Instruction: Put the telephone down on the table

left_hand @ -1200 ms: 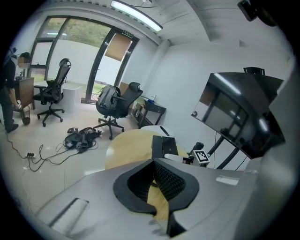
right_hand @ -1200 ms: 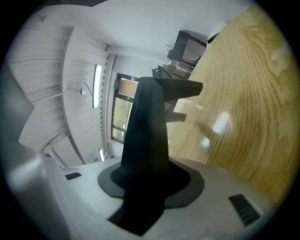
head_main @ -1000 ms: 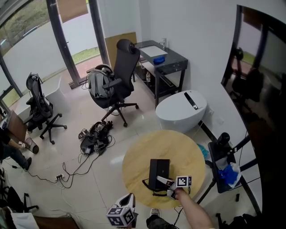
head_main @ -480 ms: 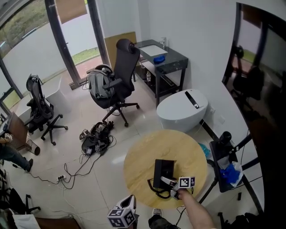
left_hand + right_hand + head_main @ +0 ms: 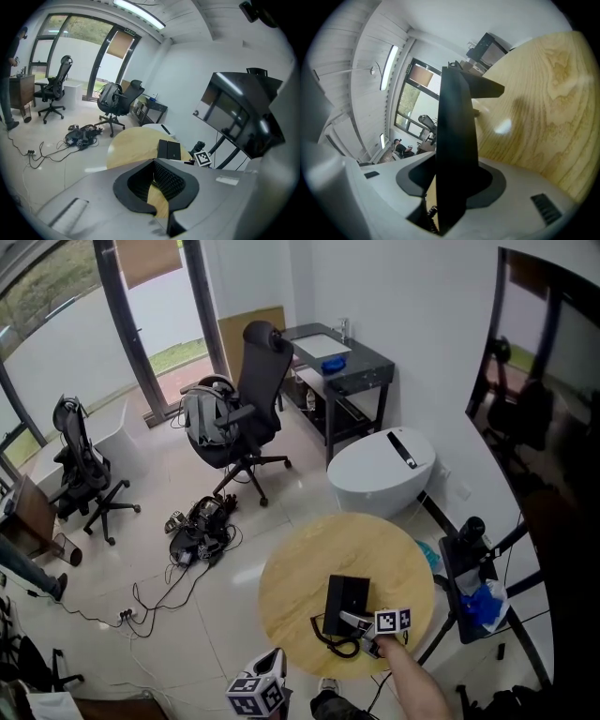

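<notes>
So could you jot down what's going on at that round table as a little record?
Table: round light wooden table
Object: flat black telephone, lying on the table
Right gripper: jaws have just been opening, telephone between them
Left gripper: open, nothing between its jaws, away from the telephone

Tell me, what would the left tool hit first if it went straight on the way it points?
Probably the round wooden table: its top shows between the left tool's open jaws. The black telephone lies further along, though depth is hard to judge.
</notes>
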